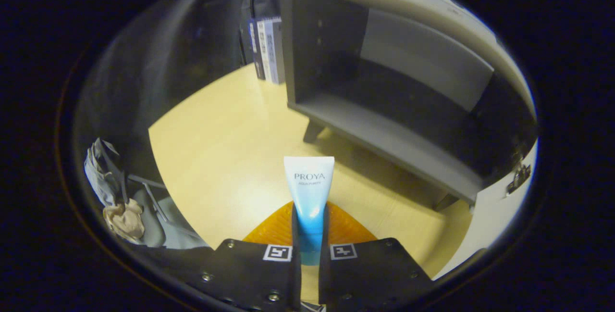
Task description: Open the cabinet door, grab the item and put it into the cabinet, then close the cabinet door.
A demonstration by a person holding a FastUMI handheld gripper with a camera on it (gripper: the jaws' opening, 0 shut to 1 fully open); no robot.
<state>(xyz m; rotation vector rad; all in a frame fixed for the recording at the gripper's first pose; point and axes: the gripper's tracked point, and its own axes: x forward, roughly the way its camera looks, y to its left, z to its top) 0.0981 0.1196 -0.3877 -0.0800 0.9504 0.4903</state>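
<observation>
A white and blue tube [309, 192] stands up between my two fingers, and my gripper [310, 225] is shut on its lower blue part. Both fingers press its sides. The tube hangs above the pale wooden table [216, 148]. Beyond it and to the right stands the grey cabinet [384, 139] on short legs, its dark inside open to me. Its white door [499, 206] is swung wide at the right, with a metal hinge showing on it.
Upright boxes [266, 50] stand on the table against the cabinet's left side. A chair with cloth on it [125, 201] sits off the table's left edge. The table's bare wood lies between the tube and the cabinet.
</observation>
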